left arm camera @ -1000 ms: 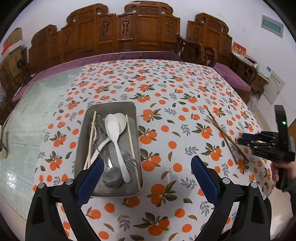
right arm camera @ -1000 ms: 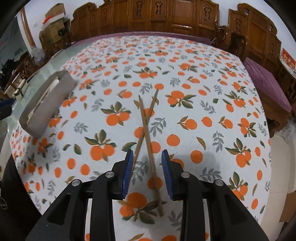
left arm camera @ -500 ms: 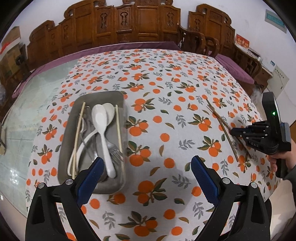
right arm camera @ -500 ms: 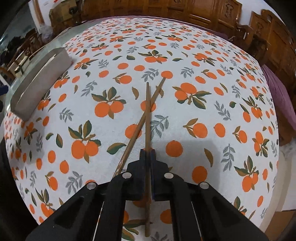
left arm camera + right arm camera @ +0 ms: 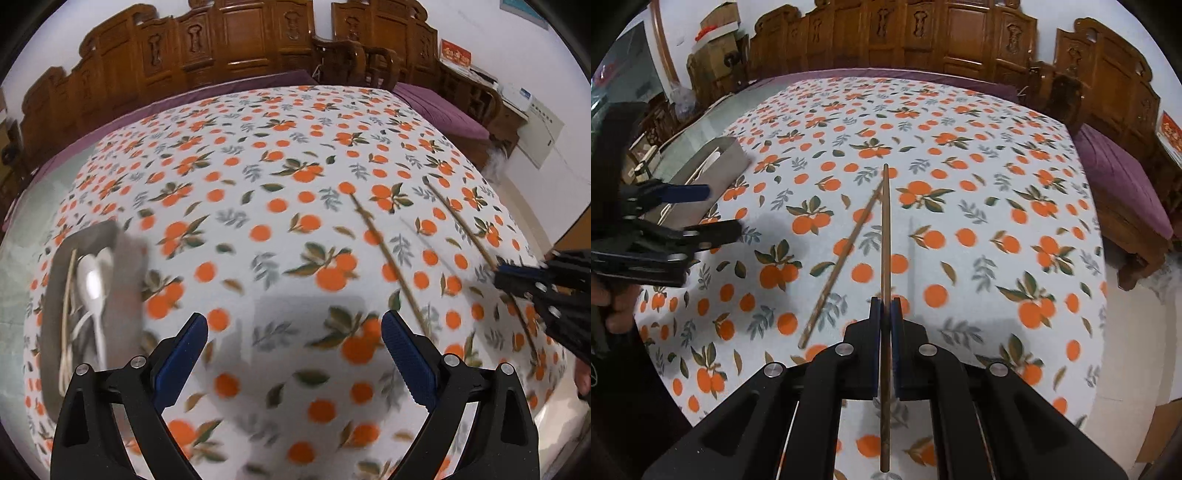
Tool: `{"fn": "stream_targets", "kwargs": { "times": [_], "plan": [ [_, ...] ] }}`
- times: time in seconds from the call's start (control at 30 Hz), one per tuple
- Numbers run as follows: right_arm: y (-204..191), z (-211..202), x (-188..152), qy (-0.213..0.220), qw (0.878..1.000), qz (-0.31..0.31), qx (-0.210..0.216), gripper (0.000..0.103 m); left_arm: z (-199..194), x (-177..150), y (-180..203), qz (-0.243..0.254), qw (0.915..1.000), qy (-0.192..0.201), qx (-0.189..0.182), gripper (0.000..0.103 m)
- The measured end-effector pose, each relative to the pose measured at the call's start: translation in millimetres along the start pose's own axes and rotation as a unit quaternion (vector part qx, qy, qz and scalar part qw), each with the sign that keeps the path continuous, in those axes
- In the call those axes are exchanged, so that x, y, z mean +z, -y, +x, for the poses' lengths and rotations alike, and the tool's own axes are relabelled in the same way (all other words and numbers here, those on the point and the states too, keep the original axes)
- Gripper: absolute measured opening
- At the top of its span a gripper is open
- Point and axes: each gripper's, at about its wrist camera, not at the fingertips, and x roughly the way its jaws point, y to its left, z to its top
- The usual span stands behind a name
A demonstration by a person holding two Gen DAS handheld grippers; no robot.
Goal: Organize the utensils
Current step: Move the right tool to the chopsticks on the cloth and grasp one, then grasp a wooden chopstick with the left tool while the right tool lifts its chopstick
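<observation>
My right gripper (image 5: 885,314) is shut on a brown chopstick (image 5: 885,229), held a little above the orange-print tablecloth and pointing away from me. A second chopstick (image 5: 842,266) lies on the cloth just left of it. In the left wrist view the held chopstick (image 5: 461,225) runs up from the right gripper (image 5: 506,273), and the loose one (image 5: 384,247) lies between the two grippers. My left gripper (image 5: 293,328) hangs open over bare cloth with nothing between its fingers. The metal tray (image 5: 127,273) at far left holds white spoons (image 5: 92,280), chopsticks and other cutlery.
Carved wooden chairs with purple cushions (image 5: 1115,177) ring the table's far and right sides. The left gripper (image 5: 709,212) and a hand are at the left of the right wrist view, in front of the tray (image 5: 727,166). The table's edge drops off at the right.
The right gripper closed on one chopstick and lifted it off the cloth. The left gripper swept right, away from the tray and towards the chopsticks.
</observation>
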Motion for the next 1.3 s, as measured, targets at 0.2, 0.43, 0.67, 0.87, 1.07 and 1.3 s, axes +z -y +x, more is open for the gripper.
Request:
{"fn": "stream_targets", "kwargs": {
  "times": [0.2, 0.43, 0.67, 0.87, 1.07, 1.3],
  "plan": [
    [14.9, -8.1, -12.2, 0.004, 1.000, 0.018, -0.005, 0.006, 26.4, 7.9, 30.4, 0.009, 0.9997, -0.011, -0.017, 0.091],
    [25.3, -8.1, -15.9, 0.008, 0.999, 0.032, -0.004, 0.006, 45.2, 16.7, 56.1, 0.017, 0.9991, -0.022, -0.030, 0.076],
    [25.9, -7.3, -14.3, 0.012, 0.999, 0.042, 0.000, 0.006, 62.1, 16.5, 77.3, 0.036, 0.9972, -0.044, -0.048, 0.045],
    [20.1, -8.7, -12.6, 0.012, 0.999, 0.038, -0.003, 0.006, 66.2, 11.2, 77.4, 0.049, 0.9971, -0.050, -0.029, 0.030],
    [15.9, -10.6, -9.2, 0.016, 0.999, 0.047, -0.005, 0.006, 62.2, 7.9, 56.5, 0.041, 0.9968, -0.064, -0.027, 0.005],
    [-4.5, -10.6, -2.2, 0.017, 0.999, 0.043, -0.007, 0.006, 41.2, 2.8, 22.8, 0.028, 0.9976, -0.058, -0.024, 0.004]
  ]
}}
